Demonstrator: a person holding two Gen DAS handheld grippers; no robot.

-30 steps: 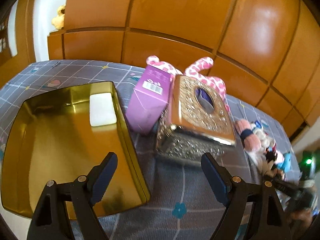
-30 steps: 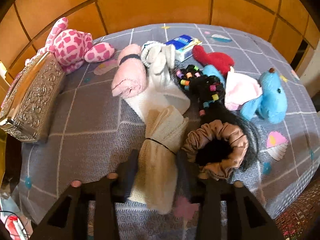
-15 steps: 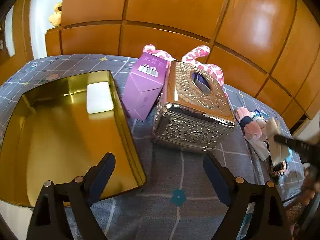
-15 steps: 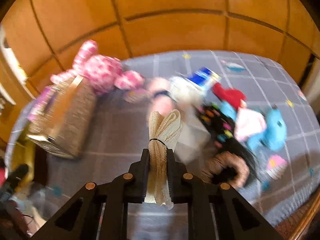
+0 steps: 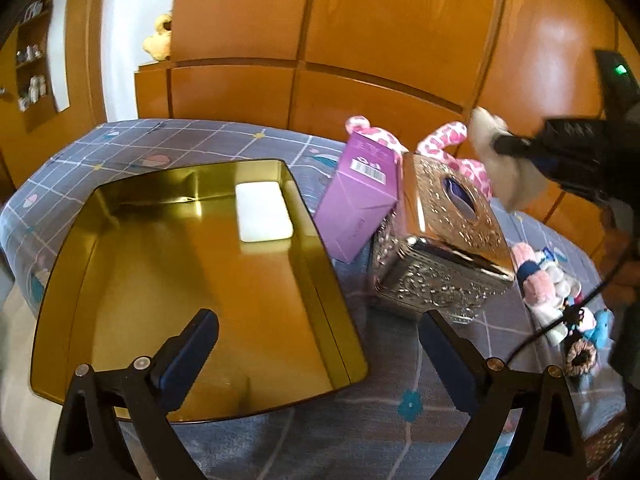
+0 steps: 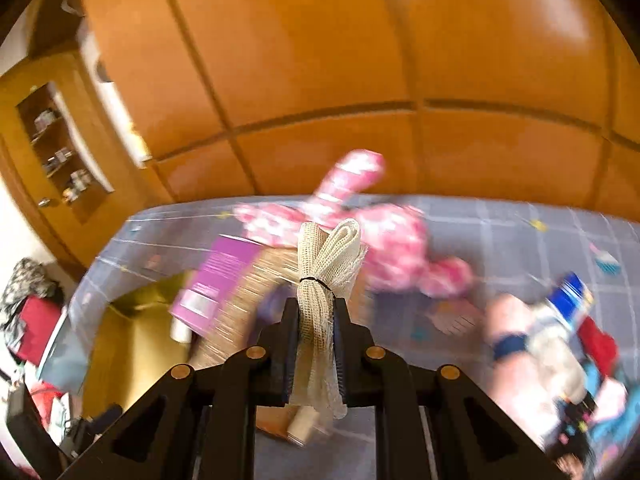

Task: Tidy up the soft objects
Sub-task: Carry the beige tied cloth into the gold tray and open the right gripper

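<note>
The cream mesh bundle [image 6: 316,304] has been clamped by the right gripper [image 6: 317,320] and lifted off the bed, away from the brown scrunchie [image 5: 579,357]. It has been carried leftward above the silver tissue box [image 5: 444,240], while the left gripper [image 5: 316,354] has been opened wider, nothing between its jaws

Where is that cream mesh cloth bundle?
The cream mesh bundle is pinched in the right gripper, lifted off the bed above the silver tissue box.
</note>
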